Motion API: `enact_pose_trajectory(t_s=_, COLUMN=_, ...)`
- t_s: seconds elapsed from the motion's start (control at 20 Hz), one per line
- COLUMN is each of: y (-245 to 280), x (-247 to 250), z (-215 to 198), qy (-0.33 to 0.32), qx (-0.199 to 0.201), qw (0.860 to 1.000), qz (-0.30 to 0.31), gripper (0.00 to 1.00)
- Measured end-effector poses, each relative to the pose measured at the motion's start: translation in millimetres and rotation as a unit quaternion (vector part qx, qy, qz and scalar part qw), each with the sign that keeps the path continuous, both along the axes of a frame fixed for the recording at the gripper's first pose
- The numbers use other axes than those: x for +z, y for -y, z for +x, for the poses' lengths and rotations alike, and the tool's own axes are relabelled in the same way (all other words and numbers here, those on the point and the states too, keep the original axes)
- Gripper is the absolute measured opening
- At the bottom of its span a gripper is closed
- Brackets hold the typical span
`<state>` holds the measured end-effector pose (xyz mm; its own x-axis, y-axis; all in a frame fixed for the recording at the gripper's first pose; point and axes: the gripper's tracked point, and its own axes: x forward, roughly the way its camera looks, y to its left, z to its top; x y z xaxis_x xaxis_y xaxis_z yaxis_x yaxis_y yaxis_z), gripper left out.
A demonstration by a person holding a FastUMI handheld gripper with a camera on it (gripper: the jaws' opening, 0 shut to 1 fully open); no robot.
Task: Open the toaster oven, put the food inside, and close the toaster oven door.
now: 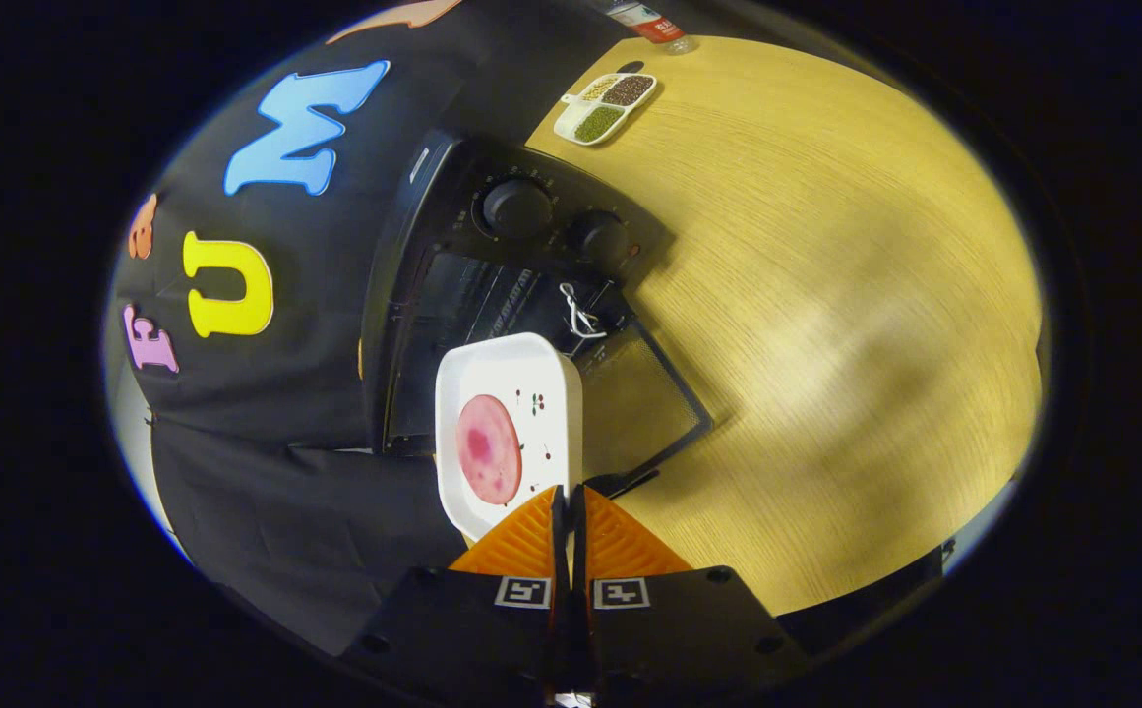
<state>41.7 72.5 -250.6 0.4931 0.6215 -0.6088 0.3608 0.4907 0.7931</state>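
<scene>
The toaster oven sits open, its door folded down onto the table. The gripper pinches the rim of the white plate with the pink food, held before the opening. Putting it inside and closing come next.

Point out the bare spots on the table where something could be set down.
Free: the broad wooden table beyond the open oven door and below the divided tray. Crowded: around the toaster oven, where the gripper, jaws pinched shut on the white plate, holds it.
</scene>
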Motion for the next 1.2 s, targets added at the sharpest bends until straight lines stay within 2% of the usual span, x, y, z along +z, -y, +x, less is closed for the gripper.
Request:
enact_pose_trajectory(t_s=0.4, y=-23, x=-16, z=41, qy=-0.026, qx=-0.034, qw=0.999, qz=0.025, gripper=0.02)
enact_pose_trajectory(t_s=0.55, y=-31, x=-17, z=60, qy=-0.029, qx=-0.06, qw=0.997, qz=0.038, gripper=0.02)
enact_pose_trajectory(t_s=0.75, y=-35, x=-18, z=88, qy=-0.012, qx=-0.105, qw=0.993, qz=0.044, gripper=0.02)
enact_pose_trajectory(t_s=1.0, y=-33, x=-29, z=118, qy=0.016, qx=-0.158, qw=0.987, qz=0.018, gripper=0.02)
enact_pose_trajectory(t_s=1.2, y=-48, x=-31, z=133, qy=0.034, qx=-0.178, qw=0.983, qz=0.03, gripper=0.02)
